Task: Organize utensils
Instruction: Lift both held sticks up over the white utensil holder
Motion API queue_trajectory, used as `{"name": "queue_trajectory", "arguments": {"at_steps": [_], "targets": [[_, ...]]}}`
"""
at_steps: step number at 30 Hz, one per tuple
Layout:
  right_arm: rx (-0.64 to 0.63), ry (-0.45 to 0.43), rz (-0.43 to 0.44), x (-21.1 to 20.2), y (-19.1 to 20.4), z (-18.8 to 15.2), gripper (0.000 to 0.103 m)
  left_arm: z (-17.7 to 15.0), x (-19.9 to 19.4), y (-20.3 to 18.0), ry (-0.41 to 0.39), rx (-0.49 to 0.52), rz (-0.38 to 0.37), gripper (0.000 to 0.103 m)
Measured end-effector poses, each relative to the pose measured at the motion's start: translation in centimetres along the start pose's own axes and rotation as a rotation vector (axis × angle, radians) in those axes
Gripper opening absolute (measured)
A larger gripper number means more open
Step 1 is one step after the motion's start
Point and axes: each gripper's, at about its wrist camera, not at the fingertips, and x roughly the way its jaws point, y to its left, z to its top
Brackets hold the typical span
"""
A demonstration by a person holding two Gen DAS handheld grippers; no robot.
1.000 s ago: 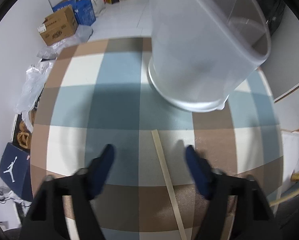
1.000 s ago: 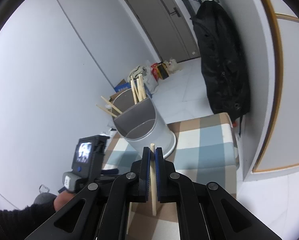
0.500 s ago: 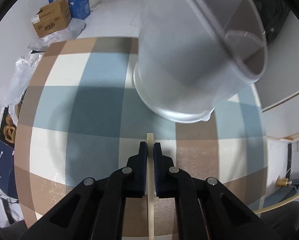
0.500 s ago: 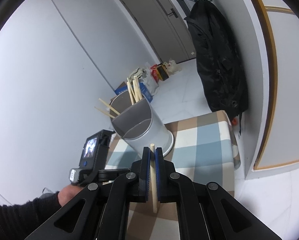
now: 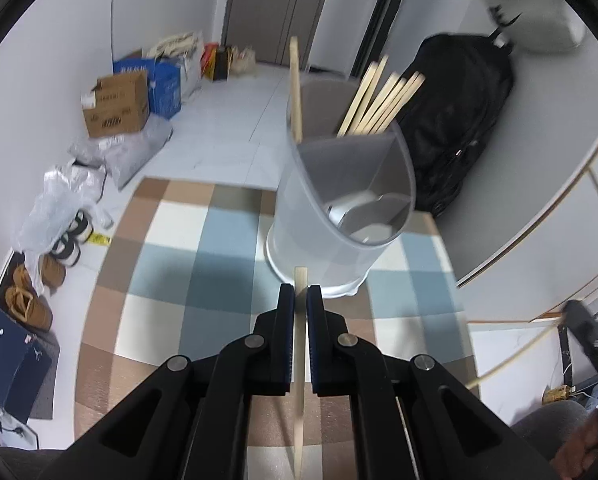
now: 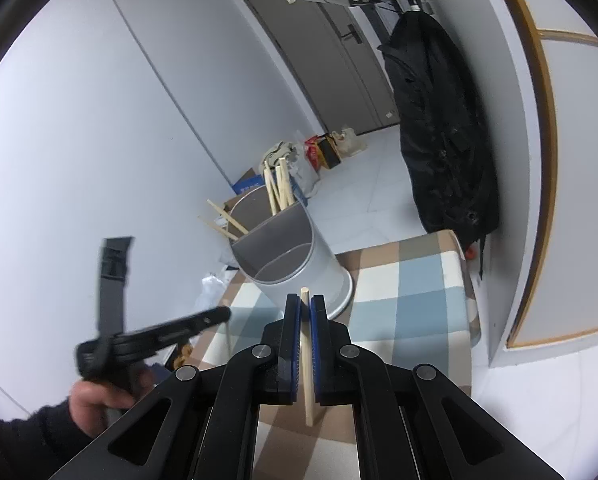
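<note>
Chopsticks are what I hold, one in each gripper. My left gripper is clamped on a pale wooden chopstick; its blunt tip pokes out just past my blue pads, and the rest runs back between the black arms. In the same view my right gripper appears blurred at the right edge, a long thin stick slanting down from it.

My right gripper is likewise closed on its own chopstick, which stands nearly upright between the pads, its tip just above them.

Ahead of both stands the grey round holder on the checked tablecloth of brown, blue and cream. A divider splits the holder into compartments. A bundle of chopsticks leans in the far compartment, and another stick rises at its left rim; the near compartment looks empty of sticks, though I cannot see its floor clearly. Neither held chopstick touches the holder.

A hand in a dark sleeve grips my left gripper's handle.
</note>
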Motion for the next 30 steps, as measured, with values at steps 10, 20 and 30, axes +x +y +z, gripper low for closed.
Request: {"name": "queue_trajectory", "arguments": {"at_steps": [10, 20, 30], "targets": [[-0.041, -0.026, -0.007, -0.5, 2.1, 0.9, 0.004, 0.9, -2.1, 0.3, -0.102, 0.076, -0.044, 0.002], [-0.086, -0.065, 0.0, -1.0, 4.2, 3.0, 0.004, 2.0, -4.8, -0.6, -0.136, 0.123, -0.048, 0.002], [-0.122, -0.115, 0.009, -0.9, 5.6, 7.4, 0.004, 4.9, -8.1, -1.5, -0.19, 0.13, -0.076, 0.002]]}}
